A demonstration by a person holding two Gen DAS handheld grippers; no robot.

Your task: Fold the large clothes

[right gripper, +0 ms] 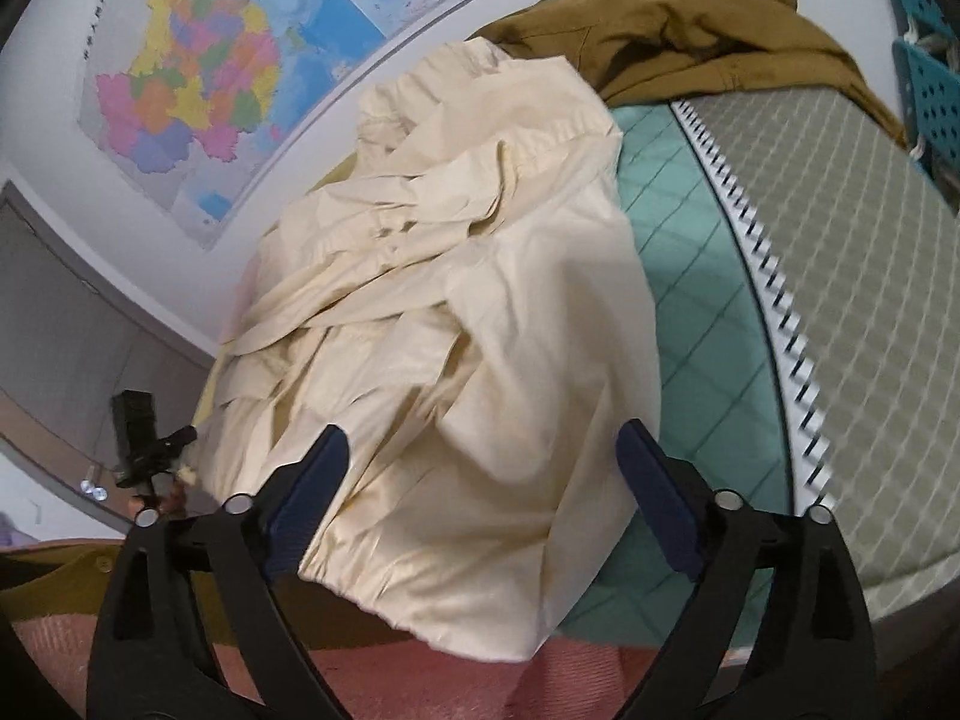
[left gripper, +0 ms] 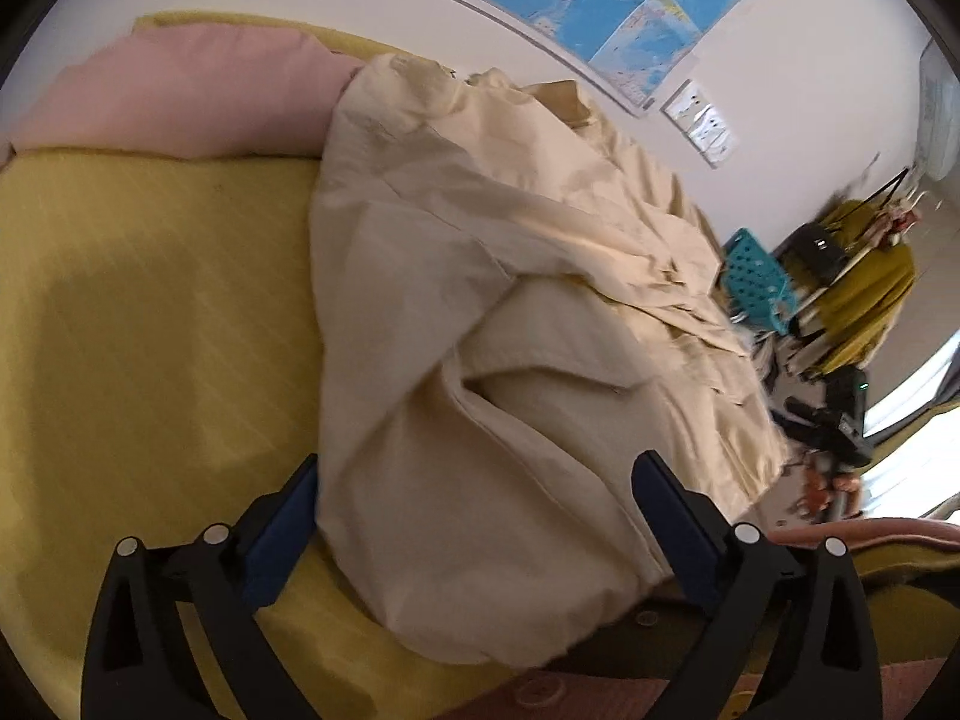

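In the left wrist view the left claw [left gripper: 477, 498] is spread wide with nothing gripped, the near edge of the cream garment [left gripper: 480, 330] lying between its fingers on a yellow sheet [left gripper: 150, 300], and a pink pillow [left gripper: 180, 90] is seen beyond. In the right wrist view the right claw [right gripper: 483, 483] is likewise spread wide and empty over the garment's gathered hem, and only here are shown a teal quilt [right gripper: 690, 300], a brown garment [right gripper: 660, 30] and a wall map [right gripper: 198, 78].
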